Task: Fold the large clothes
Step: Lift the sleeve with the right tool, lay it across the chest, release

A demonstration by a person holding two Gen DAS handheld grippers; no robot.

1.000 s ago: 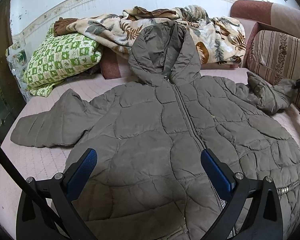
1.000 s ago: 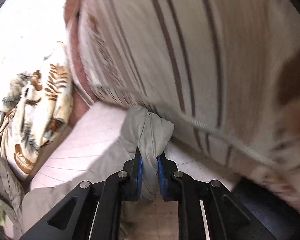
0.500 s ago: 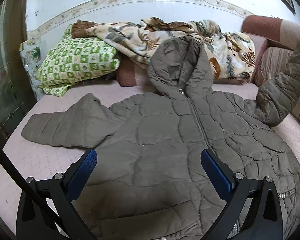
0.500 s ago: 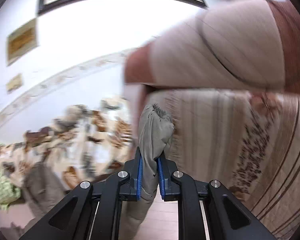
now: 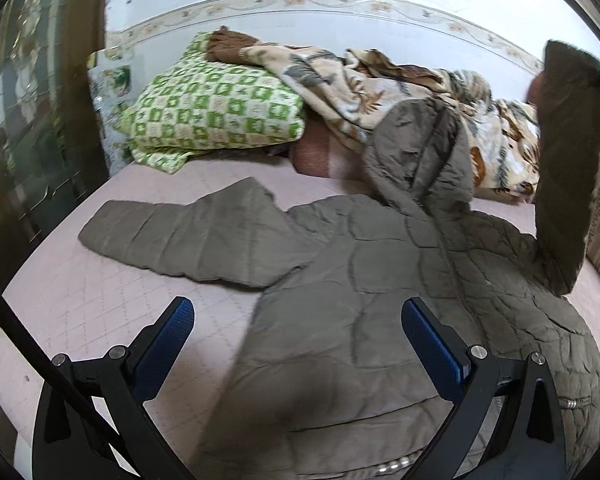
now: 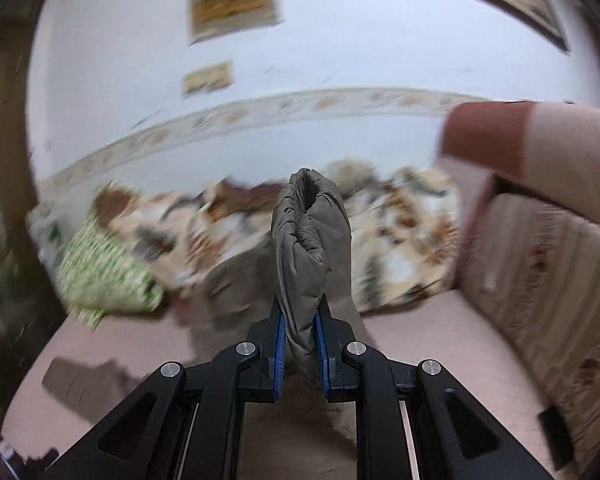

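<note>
The quilted olive coat (image 5: 380,300) lies front-up across the pink bed (image 5: 100,300), hood toward the pillows at the far edge, hem at the near edge; one sleeve lies flat toward the bed's left side, the other stands lifted in the air on the right. The right gripper (image 6: 302,332) has that raised sleeve (image 5: 568,160) by its cuff (image 6: 308,232); its jaws are nearly closed, the blue pads pinching bunched fabric with a puffy wad bulging past them. The left gripper (image 5: 296,320) hovers over the coat's lower left side; its jaws stand wide apart with nothing between them.

The grip is what I would watch; the shell looks slick and padded, and only a narrow pinch of cuff sits between the pads, so a quick swing across the chest could pull it free and drop the sleeve short or twisted. The background in the right wrist view is smeared, which suggests speed. With nothing pinning the body, the drag of the sleeve may tug the shoulder and skew the coat on the bed; the hood, propped against the floral blanket (image 5: 360,80) and beside the green checked pillow (image 5: 212,112), could then slump. The lifted sleeve hangs near the striped cushion (image 6: 540,280) at the right edge and might brush it.
</note>
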